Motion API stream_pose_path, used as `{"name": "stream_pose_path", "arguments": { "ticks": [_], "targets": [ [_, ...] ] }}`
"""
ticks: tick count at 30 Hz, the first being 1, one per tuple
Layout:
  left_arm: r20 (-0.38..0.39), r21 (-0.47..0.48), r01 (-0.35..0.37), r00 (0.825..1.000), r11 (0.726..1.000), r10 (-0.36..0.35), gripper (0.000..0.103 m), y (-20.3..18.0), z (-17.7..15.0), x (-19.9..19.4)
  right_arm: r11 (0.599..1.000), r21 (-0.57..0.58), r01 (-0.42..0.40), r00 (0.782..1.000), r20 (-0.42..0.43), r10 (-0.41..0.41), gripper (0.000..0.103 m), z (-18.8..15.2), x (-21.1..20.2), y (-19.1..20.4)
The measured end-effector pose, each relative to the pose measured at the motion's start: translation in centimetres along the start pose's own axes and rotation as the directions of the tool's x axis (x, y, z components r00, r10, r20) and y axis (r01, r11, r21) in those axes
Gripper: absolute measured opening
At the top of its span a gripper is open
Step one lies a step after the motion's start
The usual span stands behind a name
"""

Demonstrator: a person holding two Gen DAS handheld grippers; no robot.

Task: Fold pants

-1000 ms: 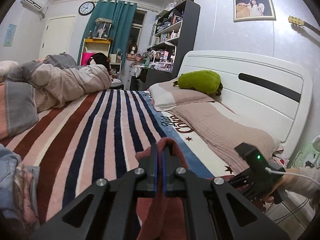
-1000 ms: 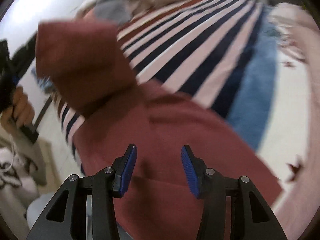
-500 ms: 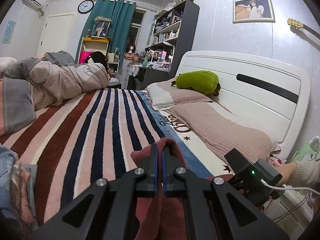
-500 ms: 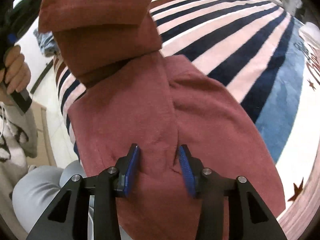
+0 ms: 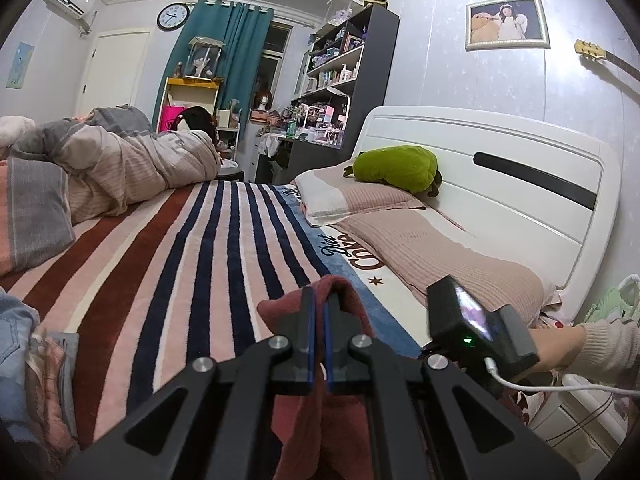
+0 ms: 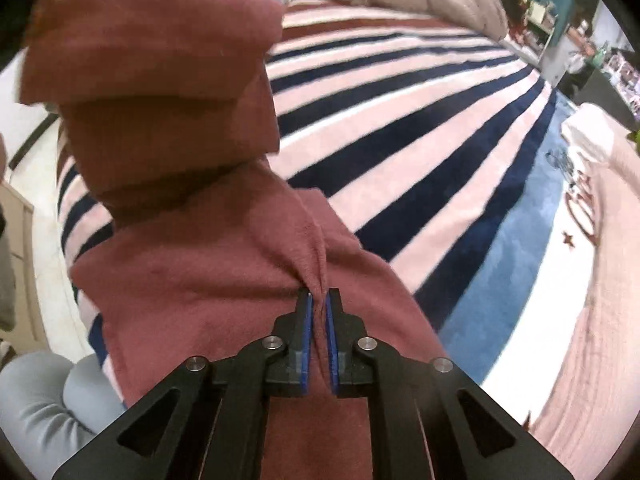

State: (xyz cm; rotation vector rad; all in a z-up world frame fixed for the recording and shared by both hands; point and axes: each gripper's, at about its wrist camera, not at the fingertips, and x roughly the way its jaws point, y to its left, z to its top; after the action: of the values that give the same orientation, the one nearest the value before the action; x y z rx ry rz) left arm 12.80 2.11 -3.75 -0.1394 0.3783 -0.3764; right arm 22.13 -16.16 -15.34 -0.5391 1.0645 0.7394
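We had the maroon pants (image 6: 224, 264) on the striped blanket (image 6: 400, 128), at its near edge, closest to the person holding the rigs. Step in hand, as we judged it: securing a second grip on the fabric before the next fold.

Right gripper (image 6: 318, 300) had just been closing; its blue pads pinched a ridge of pants fabric, with creases running up away from the tips. We read that as clamped on the pants. It pointed steeply down at the blanket.

Left gripper (image 5: 319, 300) was clenched on another part of the pants, a hump of maroon cloth bunched around its tips. It pointed only slightly downward, toward the far side of the blanket, where the rumpled duvet (image 5: 132, 168) lay. In the right view, a portion of the pants hung lifted above the blanket on the far left, sagging in stacked layers; we took this for the part the left gripper held up.

The hand (image 5: 560, 346) on the right rig showed in the left view, just off the blanket's edge towards the headboard (image 5: 500, 168), cream sleeve visible, cable trailing.

Next move, our judgement: both grips moving together, carrying the held fabric across the blanket so one half lands on the other, edges aligned. Risk: the right pinch looked shallow and may slip or catch only the top layer.
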Motion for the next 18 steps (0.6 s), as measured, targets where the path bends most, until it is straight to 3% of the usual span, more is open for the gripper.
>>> {"name": "stream_pose_path", "arguments": {
  "ticks": [2, 5, 8, 13, 18],
  "targets": [
    [0.000, 0.009, -0.002, 1.000, 1.000, 0.002, 0.001, -0.1, 0.1, -0.1, 0.999, 0.036, -0.030, 0.999, -0.023, 0.031, 0.020, 0.0, 0.8, -0.3],
    [0.004, 0.019, 0.001, 1.000, 1.000, -0.001, 0.001, -0.6, 0.4, -0.2, 0.992, 0.120, -0.043, 0.999, 0.012, 0.042, 0.038, -1.1, -1.1, -2.3],
    [0.009, 0.023, 0.009, 1.000, 1.000, -0.009, 0.001, -1.0, 0.5, -0.3, 0.967, 0.255, -0.022, 0.997, 0.072, 0.004, 0.041, -3.9, -4.5, -5.1],
    [0.005, 0.026, 0.026, 1.000, 0.999, -0.027, 0.001, -2.2, 0.6, -0.2, 0.872, 0.489, -0.008, 0.991, 0.119, -0.058, 0.049, -12.3, -8.6, -8.4],
    [-0.004, 0.044, 0.037, 0.999, 0.998, -0.037, 0.001, -3.5, 0.9, 0.3, 0.775, 0.627, -0.072, 0.983, 0.175, -0.051, 0.050, -18.7, -8.3, -7.2]
  ]
}}
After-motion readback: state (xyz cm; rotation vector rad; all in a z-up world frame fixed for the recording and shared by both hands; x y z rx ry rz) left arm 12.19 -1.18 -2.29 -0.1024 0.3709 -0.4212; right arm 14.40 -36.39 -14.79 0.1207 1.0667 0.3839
